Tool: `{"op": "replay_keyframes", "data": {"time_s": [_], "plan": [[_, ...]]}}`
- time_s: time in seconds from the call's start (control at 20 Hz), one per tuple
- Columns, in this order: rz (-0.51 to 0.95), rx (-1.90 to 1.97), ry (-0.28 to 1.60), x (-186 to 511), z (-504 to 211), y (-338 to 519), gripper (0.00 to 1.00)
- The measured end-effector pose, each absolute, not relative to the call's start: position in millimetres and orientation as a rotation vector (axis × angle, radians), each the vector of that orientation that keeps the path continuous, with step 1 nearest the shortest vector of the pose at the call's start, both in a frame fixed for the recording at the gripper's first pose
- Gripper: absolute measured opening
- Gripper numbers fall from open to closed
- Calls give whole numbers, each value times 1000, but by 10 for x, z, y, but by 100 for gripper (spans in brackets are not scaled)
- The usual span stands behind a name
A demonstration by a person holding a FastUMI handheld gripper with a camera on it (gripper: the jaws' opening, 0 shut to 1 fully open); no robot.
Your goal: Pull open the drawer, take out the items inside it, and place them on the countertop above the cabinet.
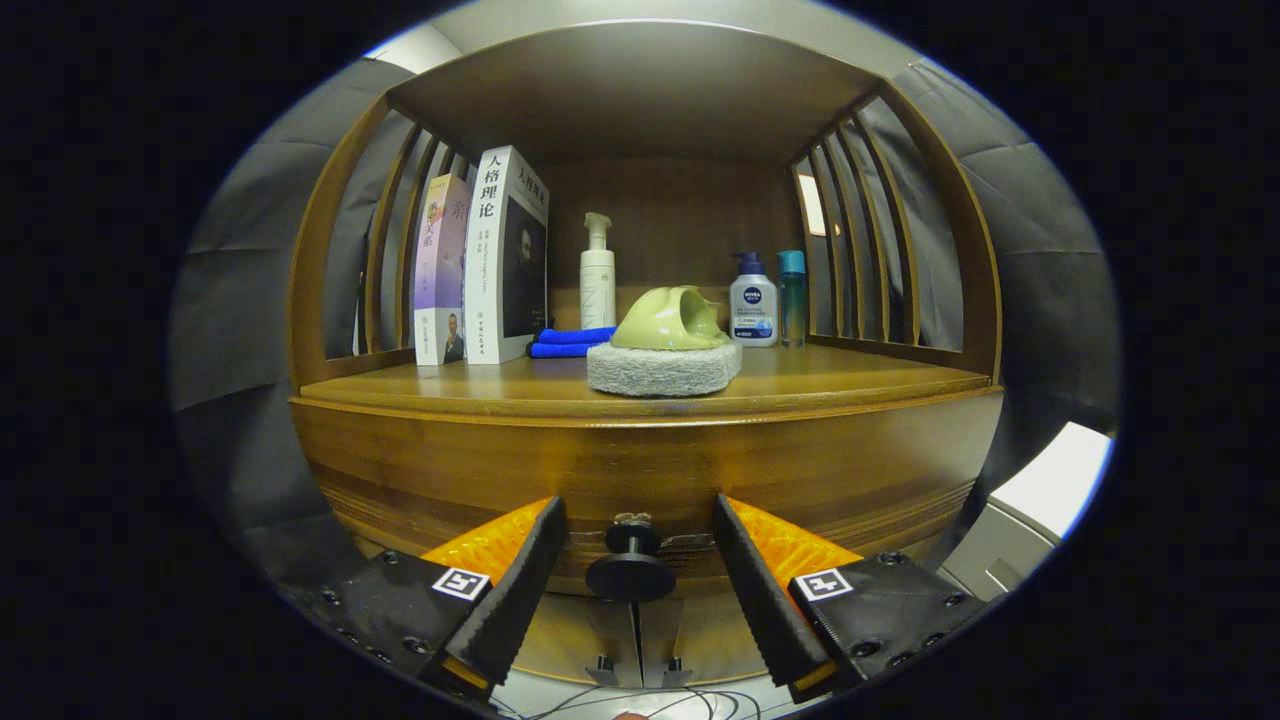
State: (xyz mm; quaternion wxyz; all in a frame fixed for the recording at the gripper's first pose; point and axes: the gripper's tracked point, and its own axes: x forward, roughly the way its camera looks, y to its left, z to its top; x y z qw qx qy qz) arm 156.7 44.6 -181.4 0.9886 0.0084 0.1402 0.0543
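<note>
Tool held apart at the drawer knob
The knob is seen between the fingers, untouched; a sponge is set beyond on the tabletop

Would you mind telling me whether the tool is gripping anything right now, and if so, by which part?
Nothing is held: the tool is open, its fingers either side of the drawer knob with gaps on both sides.
</note>
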Motion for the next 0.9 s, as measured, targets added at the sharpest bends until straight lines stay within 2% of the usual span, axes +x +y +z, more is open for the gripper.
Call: {"op": "replay_keyframes", "data": {"time_s": [0.2, 0.9], "plan": [[85, -8, 277, 1382, -1626, 319, 95], [84, 30, 170, 357, -316, 397, 96]]}}
